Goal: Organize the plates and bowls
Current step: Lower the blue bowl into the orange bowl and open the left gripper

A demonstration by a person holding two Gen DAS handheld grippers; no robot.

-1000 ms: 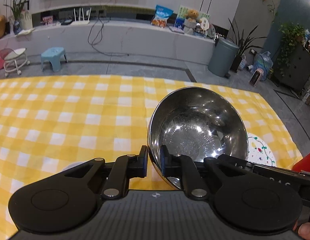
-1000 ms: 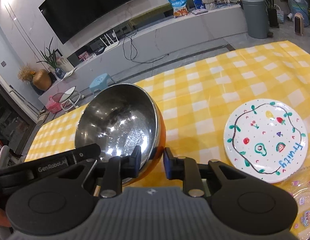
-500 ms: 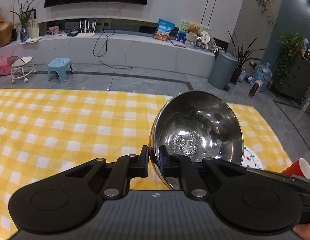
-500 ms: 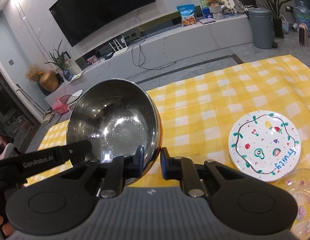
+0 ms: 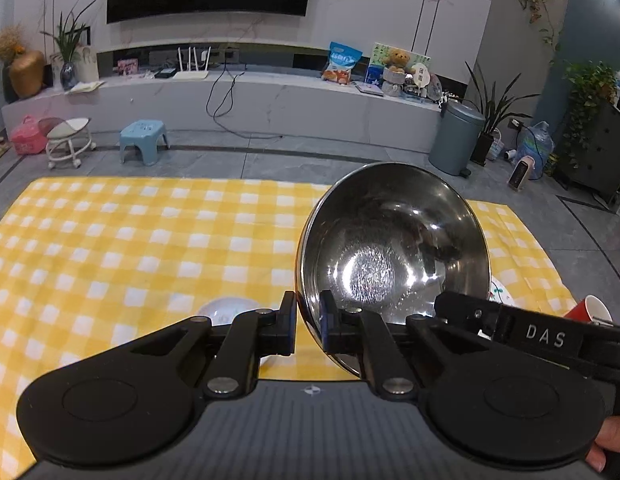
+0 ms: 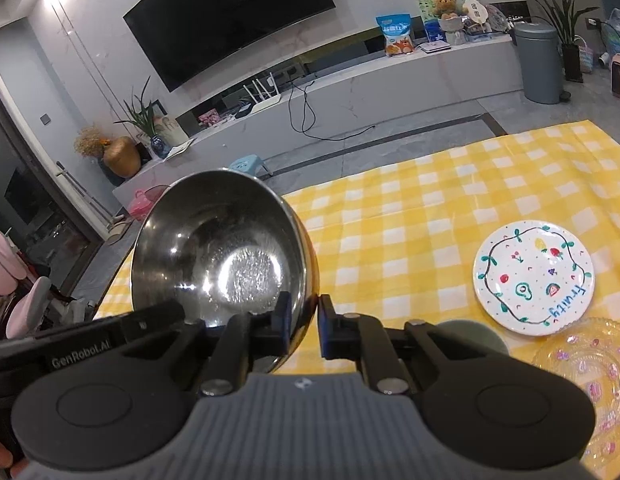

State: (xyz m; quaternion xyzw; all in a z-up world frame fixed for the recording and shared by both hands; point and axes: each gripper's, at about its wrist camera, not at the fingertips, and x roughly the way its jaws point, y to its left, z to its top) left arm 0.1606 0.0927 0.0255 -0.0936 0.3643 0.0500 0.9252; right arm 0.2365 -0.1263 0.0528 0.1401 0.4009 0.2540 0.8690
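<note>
Left wrist view: the left gripper is clamped on the near-left rim of the round, polished stainless-steel bowl, one pad inside the wall and one outside, with only the thin metal between them. The bowl is tilted, its mouth facing the camera, and is carried clear above the yellow-and-white checked tablecloth. The other tool enters from the right and reaches the bowl's near-right rim. A small white dish lies on the cloth just below the left finger, and a red paper cup stands at the far right edge. Right wrist view: the right gripper has just been closing and now pinches the same bowl's rim at its near-right side, with the rim between its pads. To the right on the cloth lie a white round plate painted with fruit and a green vine border, a grey-green bowl partly hidden behind the right finger, and — nearest the right edge — a clear glass plate with pink flower prints. Step in hand: a two-handed carry of the steel bowl, judged as early in the sorting, since the other pieces lie apart and unstacked. The next move calls for a level, equal travel of both grips toward a chosen spot — probably a bowl to nest with — and release only once the base is seated.
</note>
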